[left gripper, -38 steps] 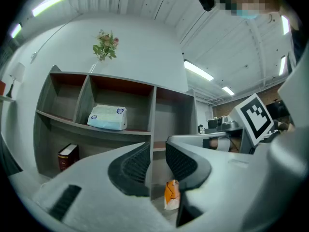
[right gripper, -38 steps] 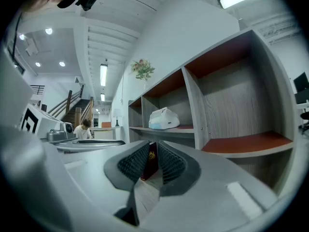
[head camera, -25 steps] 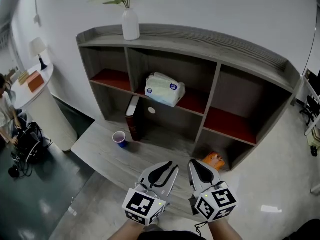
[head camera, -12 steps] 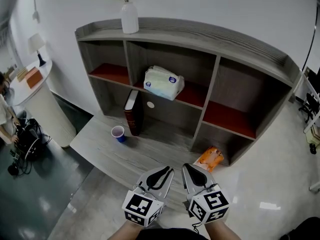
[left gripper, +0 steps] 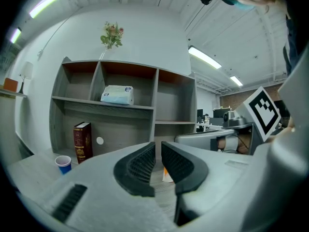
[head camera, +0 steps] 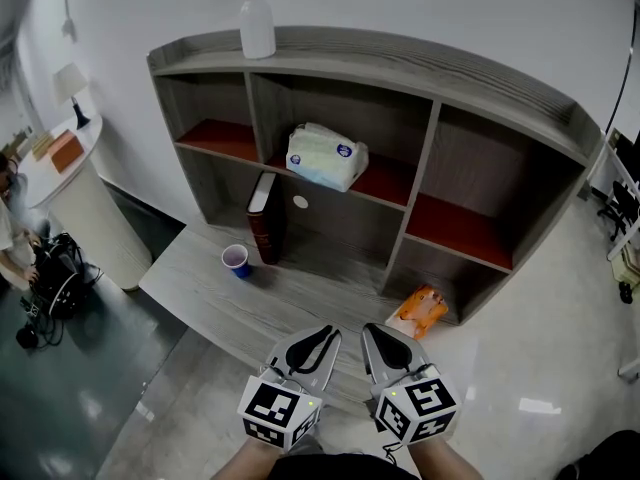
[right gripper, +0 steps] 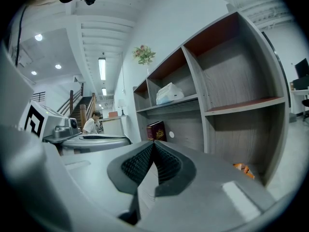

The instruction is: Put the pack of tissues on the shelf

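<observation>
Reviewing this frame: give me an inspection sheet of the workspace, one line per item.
Surface: grey wood-grain platform in front of the shelf.
Job's things: pale green-and-white pack of tissues already lies in the upper middle compartment of the grey wooden shelf unit.
Clutter: dark red book standing below; blue cup; orange packet; white vase on top.
Grippers: left gripper jaws a slit apart, empty; right gripper jaws together, empty.
Cables: thin cord on the wall, upper left.
Surroundings: round white counter with a lamp; a person at far left.
</observation>
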`<state>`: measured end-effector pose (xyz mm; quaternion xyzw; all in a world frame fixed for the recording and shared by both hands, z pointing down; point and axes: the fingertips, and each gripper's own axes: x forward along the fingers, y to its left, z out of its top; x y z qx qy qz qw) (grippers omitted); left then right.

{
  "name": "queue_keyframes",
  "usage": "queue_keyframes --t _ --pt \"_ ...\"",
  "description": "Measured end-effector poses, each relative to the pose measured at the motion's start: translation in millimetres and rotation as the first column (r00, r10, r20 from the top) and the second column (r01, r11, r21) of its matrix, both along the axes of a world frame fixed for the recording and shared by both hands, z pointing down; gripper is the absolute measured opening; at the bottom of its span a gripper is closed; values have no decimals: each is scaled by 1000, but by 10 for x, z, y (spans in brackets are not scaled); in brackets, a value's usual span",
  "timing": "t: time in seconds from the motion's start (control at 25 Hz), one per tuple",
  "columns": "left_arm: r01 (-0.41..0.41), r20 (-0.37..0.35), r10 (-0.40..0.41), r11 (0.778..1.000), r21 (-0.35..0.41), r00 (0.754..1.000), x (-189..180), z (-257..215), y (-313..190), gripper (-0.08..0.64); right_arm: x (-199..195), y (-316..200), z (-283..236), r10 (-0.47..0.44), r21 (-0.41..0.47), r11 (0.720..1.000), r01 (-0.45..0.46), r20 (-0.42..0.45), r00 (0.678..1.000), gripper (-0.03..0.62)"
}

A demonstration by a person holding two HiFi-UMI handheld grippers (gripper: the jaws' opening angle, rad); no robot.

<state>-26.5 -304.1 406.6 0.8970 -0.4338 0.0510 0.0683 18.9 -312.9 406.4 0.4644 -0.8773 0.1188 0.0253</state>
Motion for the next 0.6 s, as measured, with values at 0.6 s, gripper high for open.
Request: queue_keyframes --t 0.6 --pt "18 -13 -18 1000 -11 1000 -114 17 -29 32 -48 -82 12 0 -4 1000 0 -26 1000 -5"
